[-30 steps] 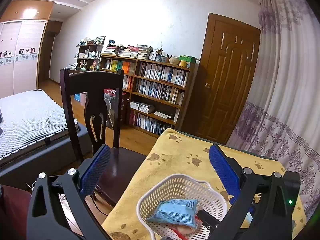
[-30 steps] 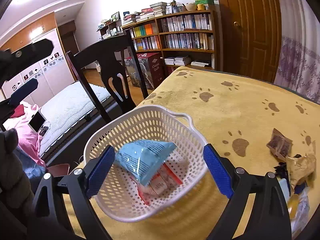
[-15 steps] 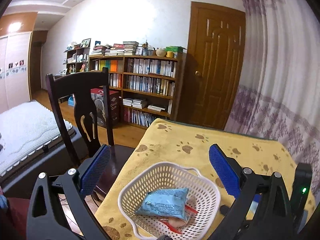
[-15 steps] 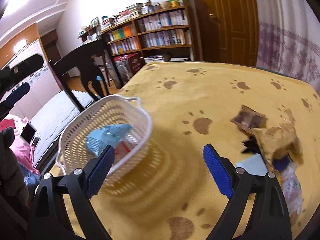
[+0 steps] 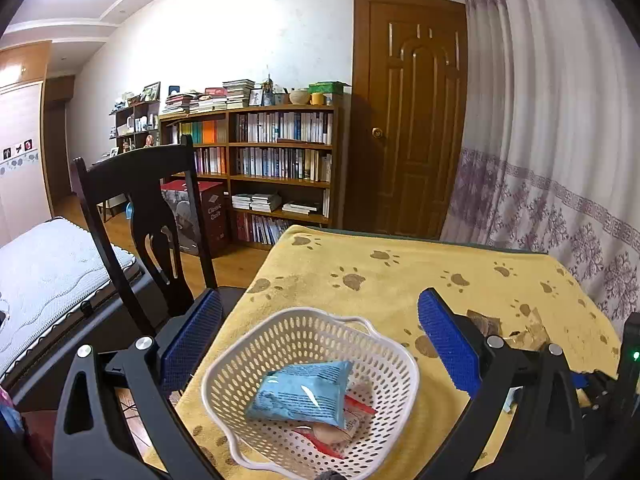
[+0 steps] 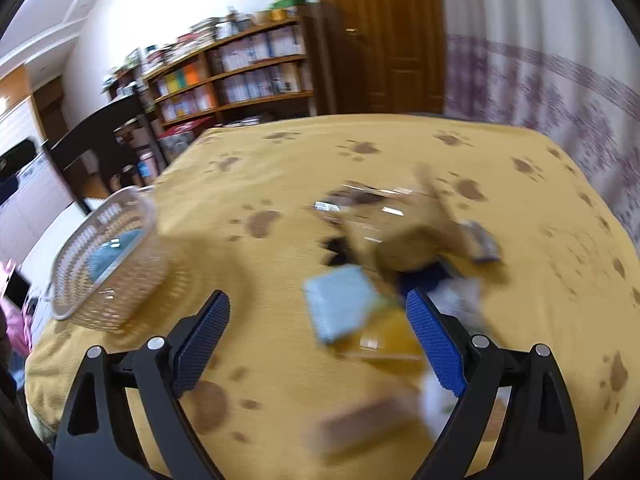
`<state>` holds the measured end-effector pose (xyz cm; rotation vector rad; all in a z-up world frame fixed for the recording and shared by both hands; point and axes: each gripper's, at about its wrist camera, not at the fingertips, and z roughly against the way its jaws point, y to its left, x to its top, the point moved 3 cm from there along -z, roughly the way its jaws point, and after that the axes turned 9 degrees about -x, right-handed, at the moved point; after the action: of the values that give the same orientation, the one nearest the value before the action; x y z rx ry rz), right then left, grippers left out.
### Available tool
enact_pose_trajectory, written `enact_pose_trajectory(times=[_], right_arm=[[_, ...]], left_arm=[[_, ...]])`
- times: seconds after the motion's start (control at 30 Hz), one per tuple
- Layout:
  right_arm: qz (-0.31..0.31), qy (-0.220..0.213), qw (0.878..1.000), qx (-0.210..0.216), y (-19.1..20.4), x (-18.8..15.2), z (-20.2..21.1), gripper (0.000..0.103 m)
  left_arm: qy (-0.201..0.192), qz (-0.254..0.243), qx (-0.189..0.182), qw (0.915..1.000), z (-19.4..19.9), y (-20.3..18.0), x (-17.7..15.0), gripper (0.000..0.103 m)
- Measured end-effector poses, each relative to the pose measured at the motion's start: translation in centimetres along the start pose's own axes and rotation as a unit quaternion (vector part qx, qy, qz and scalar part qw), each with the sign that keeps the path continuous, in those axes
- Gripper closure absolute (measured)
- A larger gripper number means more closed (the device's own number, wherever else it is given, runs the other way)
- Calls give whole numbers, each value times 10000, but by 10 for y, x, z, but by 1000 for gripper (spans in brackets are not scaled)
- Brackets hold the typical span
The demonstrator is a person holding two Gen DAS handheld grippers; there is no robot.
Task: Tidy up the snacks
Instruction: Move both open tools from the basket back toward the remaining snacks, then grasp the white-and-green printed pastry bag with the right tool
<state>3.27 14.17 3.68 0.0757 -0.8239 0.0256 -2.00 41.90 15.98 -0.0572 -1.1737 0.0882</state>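
Note:
A white perforated basket (image 5: 372, 336) sits near the table's left front corner, holding a light-blue snack packet (image 5: 302, 394) over a red-and-white one (image 5: 352, 412). My left gripper (image 5: 316, 340) hovers open above the basket, holding nothing. In the blurred right wrist view the basket (image 6: 72, 264) lies at the far left. My right gripper (image 6: 318, 336) is open over a loose pile of snacks: a light-blue packet (image 6: 340, 306), a tan bag (image 6: 412, 240), a yellow packet (image 6: 384, 340) and a brown bar (image 6: 360, 424).
The table wears a yellow cloth with paw prints (image 5: 400, 280). A dark wooden chair (image 5: 144, 216) stands at its left side, a bed (image 5: 40, 272) beyond it. Bookshelves (image 5: 272, 168), a door (image 5: 412, 120) and a curtain (image 5: 560, 160) line the far walls.
My right gripper has swung right, from above the basket to over the snack pile. The left gripper has shifted so the basket sits more centred between its fingers.

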Motion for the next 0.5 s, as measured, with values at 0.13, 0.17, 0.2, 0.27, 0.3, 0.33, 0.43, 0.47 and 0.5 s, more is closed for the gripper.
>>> enact_pose_trajectory(times=[0.13, 0.17, 0.2, 0.27, 0.3, 0.33, 0.43, 0.47, 0.5], right_arm=[[-322, 44, 9992, -240, -38, -4, -3, 14], [-380, 57, 9989, -285, -46, -5, -4, 14], [-423, 69, 9986, -319, -51, -6, -4, 14], [-502, 97, 9979, -390, -64, -10, -6, 14], [-507, 109, 9978, -408, -66, -10, -7, 14], [-498, 130, 9977, -431, -71, -12, -8, 14], [-401, 199, 9975, -552, -77, -16, -11, 14], [-358, 209, 9972, -623, -79, -19, -12, 14], [-310, 221, 9968, -699, -82, -21, -14, 14]], left_arm=[[70, -145, -61, 9999, -4, -11, -5, 3], [85, -178, -77, 9998, -5, -13, -5, 3], [109, -224, -94, 9996, -6, -17, -7, 3], [154, -312, -112, 9993, -8, -23, -9, 3], [179, -360, -123, 9991, -9, -26, -11, 3], [203, -395, -142, 9989, -9, -29, -11, 3], [273, -450, -249, 9983, -11, -37, -16, 3], [295, -468, -280, 9981, -12, -40, -17, 3], [307, -485, -296, 9979, -13, -42, -18, 3]])
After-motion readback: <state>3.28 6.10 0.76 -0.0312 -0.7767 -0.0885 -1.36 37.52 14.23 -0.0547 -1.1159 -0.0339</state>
